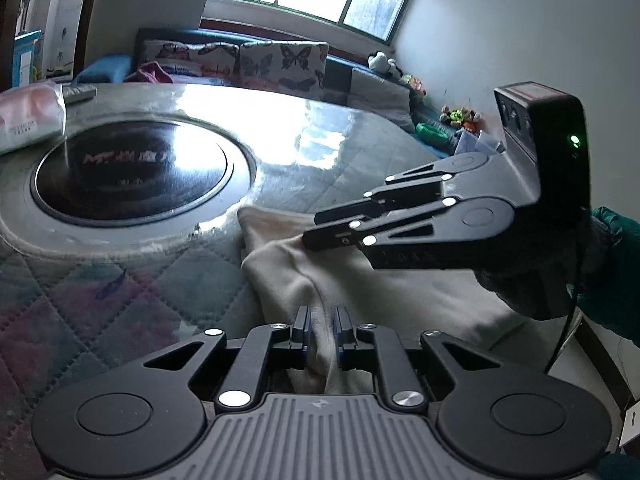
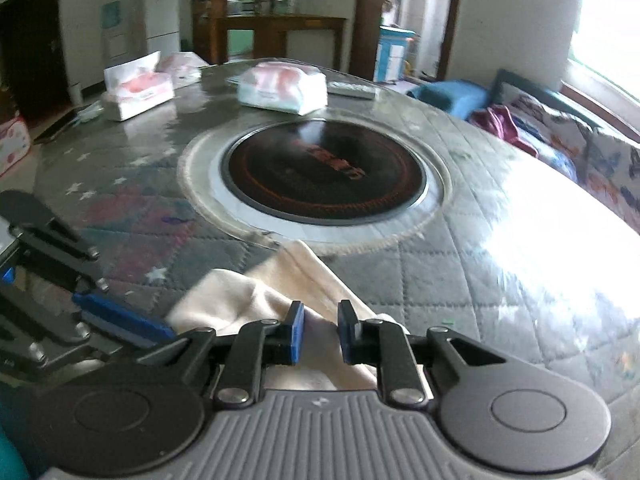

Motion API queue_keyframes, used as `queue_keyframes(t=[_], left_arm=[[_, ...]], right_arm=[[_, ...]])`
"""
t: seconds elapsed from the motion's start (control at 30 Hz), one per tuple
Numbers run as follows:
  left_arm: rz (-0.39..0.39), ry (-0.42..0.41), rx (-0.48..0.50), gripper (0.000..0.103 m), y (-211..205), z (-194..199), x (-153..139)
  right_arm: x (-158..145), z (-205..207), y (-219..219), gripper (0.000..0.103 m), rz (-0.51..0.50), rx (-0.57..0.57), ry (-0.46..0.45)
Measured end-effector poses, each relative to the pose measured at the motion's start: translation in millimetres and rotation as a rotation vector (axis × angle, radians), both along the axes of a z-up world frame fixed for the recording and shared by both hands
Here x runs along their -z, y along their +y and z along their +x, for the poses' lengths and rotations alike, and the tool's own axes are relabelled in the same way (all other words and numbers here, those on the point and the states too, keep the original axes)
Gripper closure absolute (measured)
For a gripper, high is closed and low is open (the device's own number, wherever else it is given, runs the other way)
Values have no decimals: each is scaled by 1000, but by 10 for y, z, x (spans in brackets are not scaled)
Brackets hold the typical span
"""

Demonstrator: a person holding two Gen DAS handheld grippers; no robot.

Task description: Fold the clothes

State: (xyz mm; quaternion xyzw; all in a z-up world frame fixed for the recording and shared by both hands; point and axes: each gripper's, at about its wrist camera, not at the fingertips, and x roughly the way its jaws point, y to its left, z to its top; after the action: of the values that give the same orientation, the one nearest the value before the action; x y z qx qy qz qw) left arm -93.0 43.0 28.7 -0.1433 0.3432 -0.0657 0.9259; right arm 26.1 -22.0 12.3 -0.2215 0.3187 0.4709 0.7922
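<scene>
The left gripper (image 1: 321, 328) is closed on a raised fold of the cream garment (image 1: 360, 280), its blue pads pinching the cloth between them. The right gripper (image 2: 319, 330) likewise clamps a ridge of the same garment (image 2: 240, 296); in the left wrist view its narrowed jaws bite the cloth's upper edge (image 1: 310, 232). The garment lies crumpled on the near edge of the round table (image 2: 500, 248), which is covered by a quilted cloth under clear plastic. A black induction hob (image 2: 324, 172) sits at the table's centre, just beyond the garment. Tissue packs (image 2: 282, 88) and a remote (image 2: 352, 90) rest near the far edge.
</scene>
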Motion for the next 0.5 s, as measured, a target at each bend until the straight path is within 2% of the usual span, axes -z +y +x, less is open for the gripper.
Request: queue_keyframes(t=[0.1, 0.27, 0.33, 0.43, 0.5], left_arm=[[-4, -4, -2, 89, 21, -24, -10], [18, -24, -49, 83, 102, -42, -78], [16, -13, -79, 72, 161, -25, -76], [7, 2, -114, 67, 247, -9, -64], [7, -3, -130, 60, 288, -9, -82]], right_arm=[[17, 56, 4, 86, 31, 21, 18], [-189, -89, -114, 85, 63, -8, -16], [-245, -216, -154, 84, 49, -38, -28], [-300, -435, -204, 83, 24, -96, -42], [-316, -586, -229, 75, 13, -130, -46]])
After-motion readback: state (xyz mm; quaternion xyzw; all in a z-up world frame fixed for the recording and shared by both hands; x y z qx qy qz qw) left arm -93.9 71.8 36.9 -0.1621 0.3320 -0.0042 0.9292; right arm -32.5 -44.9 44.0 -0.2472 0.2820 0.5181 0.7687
